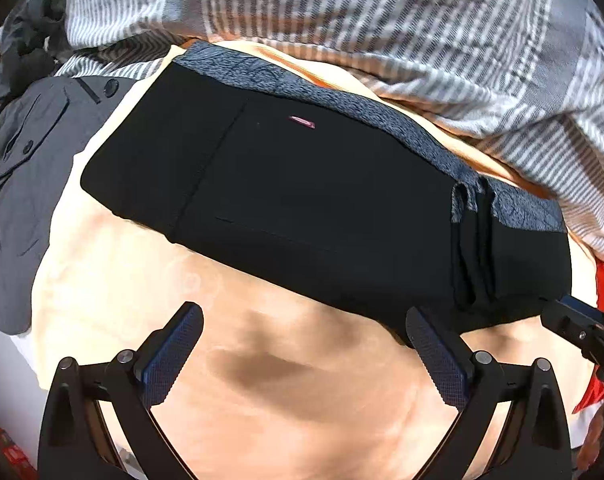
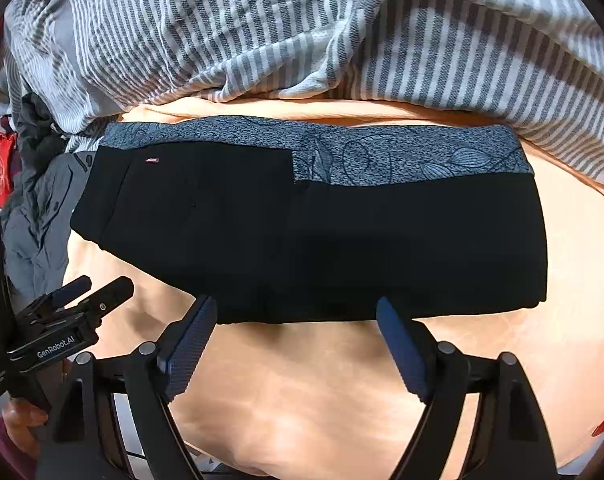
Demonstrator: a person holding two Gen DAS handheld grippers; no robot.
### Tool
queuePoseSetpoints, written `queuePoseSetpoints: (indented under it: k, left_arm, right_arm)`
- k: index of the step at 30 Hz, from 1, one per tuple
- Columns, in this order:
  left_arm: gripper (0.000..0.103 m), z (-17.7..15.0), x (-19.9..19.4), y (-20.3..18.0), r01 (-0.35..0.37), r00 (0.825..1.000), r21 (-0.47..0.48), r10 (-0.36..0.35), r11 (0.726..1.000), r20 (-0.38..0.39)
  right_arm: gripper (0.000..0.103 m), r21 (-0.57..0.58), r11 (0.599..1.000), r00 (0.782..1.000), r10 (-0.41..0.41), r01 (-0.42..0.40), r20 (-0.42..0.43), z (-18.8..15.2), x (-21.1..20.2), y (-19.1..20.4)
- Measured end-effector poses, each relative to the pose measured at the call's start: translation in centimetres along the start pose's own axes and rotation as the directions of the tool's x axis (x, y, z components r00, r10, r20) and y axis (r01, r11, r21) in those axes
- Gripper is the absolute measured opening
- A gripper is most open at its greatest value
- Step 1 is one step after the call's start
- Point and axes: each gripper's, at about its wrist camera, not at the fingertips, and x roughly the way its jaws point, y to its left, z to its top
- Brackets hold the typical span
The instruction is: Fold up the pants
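The folded black pants [image 2: 302,236], grey patterned waistband [image 2: 401,156] turned toward the striped blanket [image 2: 302,28], are lying on a peach-coloured bed sheet [image 2: 302,392] with their long axis running crosswise just ahead of both tongs. The right tongs [image 2: 296,312] are hovering spread over the near edge, apparently not touching it; the left tongs [image 1: 303,320] are hanging spread and empty, nearer the bundle's opposite end.
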Motion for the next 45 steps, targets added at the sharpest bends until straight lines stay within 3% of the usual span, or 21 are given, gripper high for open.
queuePoseSetpoints:
  k: [6, 9, 15, 21, 27, 36, 39, 41, 43, 45]
  left_arm:
    - [0.102, 0.2, -0.5, 1.9, 0.051, 0.998, -0.067, -0.048, 0.996, 0.044]
    - [0.102, 0.2, -0.6, 3.1, 0.060, 0.997, -0.102, -0.054, 0.993, 0.061]
    - [0.102, 0.7, -0.2, 4.7, 0.008, 0.999, -0.113, -0.004, 0.994, 0.036]
    - [0.102, 1.4, 0.0, 7.0, 0.035, 0.999, -0.193, -0.029, 0.981, 0.035]
    - [0.102, 2.4, -0.6, 9.2, 0.127, 0.990, -0.304, -0.100, 0.944, 0.103]
    - [0.102, 3.4, 1.4, 11.2, 0.181, 0.983, -0.376, -0.155, 0.909, 0.100]
    - [0.091, 3.5, 2.2, 11.7, 0.219, 0.976, -0.399, -0.193, 0.891, 0.104]
    - [0.090, 3.6, 2.9, 12.1, 0.260, 0.966, -0.417, -0.237, 0.871, 0.108]
    - [0.077, 3.8, 3.5, 12.2, 0.299, 0.954, -0.426, -0.277, 0.854, 0.115]
    - [0.077, 4.0, 4.0, 12.3, 0.317, 0.948, -0.444, -0.297, 0.838, 0.115]
  right_arm:
    - [0.086, -0.010, 1.000, 1.000, -0.007, 0.007, -0.006, 0.4, 0.6, 0.8]
    - [0.103, -0.028, 0.999, 0.999, -0.027, 0.028, 0.026, 0.5, 0.5, 1.2]
    - [0.103, -0.008, 1.000, 1.000, -0.016, 0.016, 0.000, 1.2, 1.4, 1.0]
    - [0.103, -0.062, 0.996, 0.997, -0.066, 0.063, -0.044, 0.9, 2.5, 1.7]
    - [0.103, -0.048, 0.997, 0.996, -0.057, 0.054, -0.072, 0.9, 3.2, 1.7]
    - [0.103, -0.058, 0.997, 0.995, -0.057, 0.052, -0.085, 1.0, 4.0, 2.4]
    - [0.103, -0.065, 0.997, 0.996, -0.044, 0.038, -0.084, 1.0, 4.1, 2.7]
    - [0.103, -0.077, 0.997, 0.996, -0.033, 0.027, -0.085, 1.1, 4.3, 3.1]
    - [0.103, -0.090, 0.996, 0.996, -0.020, 0.012, -0.086, 1.1, 4.5, 3.6]
    - [0.103, -0.102, 0.995, 0.996, -0.015, 0.005, -0.089, 1.1, 4.7, 4.1]
